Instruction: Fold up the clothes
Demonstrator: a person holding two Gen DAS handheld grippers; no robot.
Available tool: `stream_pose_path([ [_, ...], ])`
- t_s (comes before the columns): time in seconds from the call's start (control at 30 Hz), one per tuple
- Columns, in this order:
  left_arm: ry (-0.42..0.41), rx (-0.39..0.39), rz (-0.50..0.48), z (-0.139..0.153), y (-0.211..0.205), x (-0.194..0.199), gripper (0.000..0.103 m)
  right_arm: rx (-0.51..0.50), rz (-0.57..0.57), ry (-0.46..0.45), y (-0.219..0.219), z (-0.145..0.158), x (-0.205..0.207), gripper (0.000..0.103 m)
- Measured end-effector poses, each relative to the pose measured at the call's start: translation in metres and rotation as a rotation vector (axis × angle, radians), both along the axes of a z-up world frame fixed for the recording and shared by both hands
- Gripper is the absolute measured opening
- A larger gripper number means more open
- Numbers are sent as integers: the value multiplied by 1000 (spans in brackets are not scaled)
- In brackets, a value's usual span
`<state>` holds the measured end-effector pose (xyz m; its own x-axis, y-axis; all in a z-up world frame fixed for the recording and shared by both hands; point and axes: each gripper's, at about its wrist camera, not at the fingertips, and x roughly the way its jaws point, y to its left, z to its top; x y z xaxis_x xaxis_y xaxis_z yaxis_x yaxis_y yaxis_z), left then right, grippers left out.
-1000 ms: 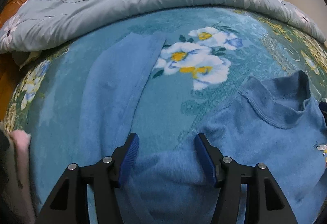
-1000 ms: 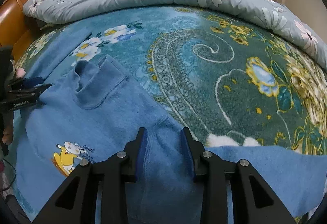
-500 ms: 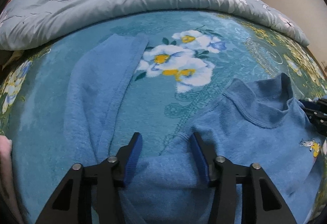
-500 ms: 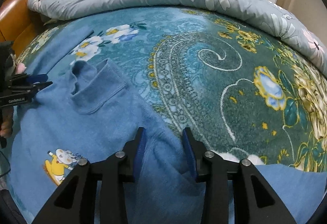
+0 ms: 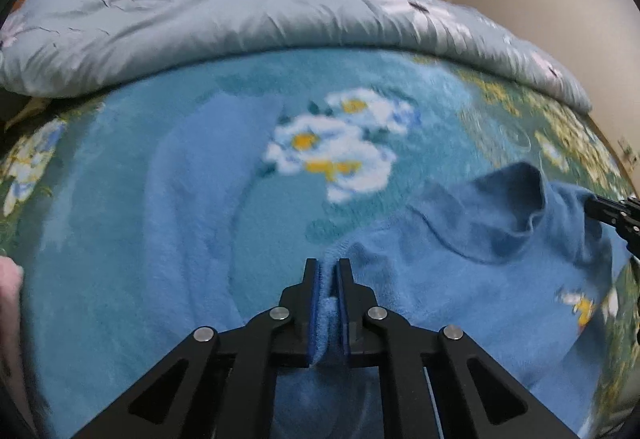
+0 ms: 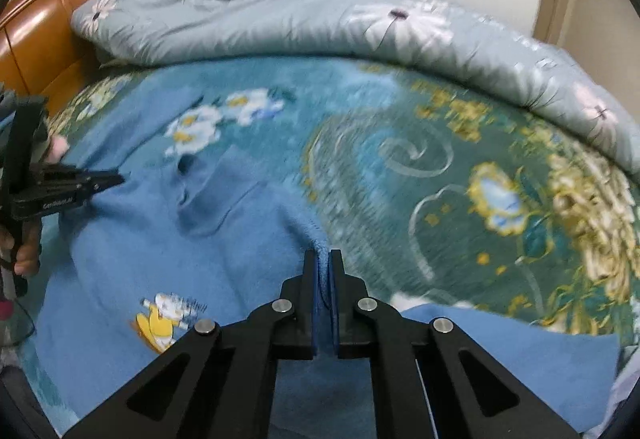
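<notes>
Floral blanket (image 6: 400, 167) covers the bed, with a grey quilt (image 6: 320, 23) heaped along its far edge. Spread front-up across the near edge is a blue sweater (image 6: 192, 247), sleeves extended. Its shoulders are pinched by the left gripper (image 5: 329, 271) and right gripper (image 6: 323, 263), both clamped on fabric. For a clean fold, both shoulders should be lifted evenly and kept taut.

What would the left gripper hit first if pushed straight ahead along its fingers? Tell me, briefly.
The left gripper, shut on the blue sweater at its shoulder, points across bare floral blanket. Kept low, it would first drag over that blanket and its white flower print; the rolled grey duvet lies beyond, though depth is unclear.
</notes>
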<state>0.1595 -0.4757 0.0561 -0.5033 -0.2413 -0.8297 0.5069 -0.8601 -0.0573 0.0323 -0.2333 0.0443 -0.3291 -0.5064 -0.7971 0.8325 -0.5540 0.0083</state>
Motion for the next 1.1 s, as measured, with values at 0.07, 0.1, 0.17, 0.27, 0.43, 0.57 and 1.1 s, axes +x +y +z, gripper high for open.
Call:
stream_pose_path([
  [0.07,9,-49,12,12,-5,-10,9,-7,-14,37,-2,10,-5,4],
  [0.1,13,-73,18,18,-8,-16,9,-6,-19,54,-3,15,-7,4],
  [0.17,21,-122,30,30,-13,-26,9,-6,-38,92,-9,25,-15,4],
  [0.27,34,-195,49,48,-20,-42,9,-10,-85,158,-21,40,-32,4],
  [0.43,24,-263,86,53,-36,-66,9,-18,-179,280,-62,62,-72,4],
  [0.57,-23,-250,126,27,-52,-82,9,10,-220,314,-94,57,-99,4],
  [1.1,-85,-153,197,-25,-88,-108,18,128,-248,142,-133,-41,-128,4],
])
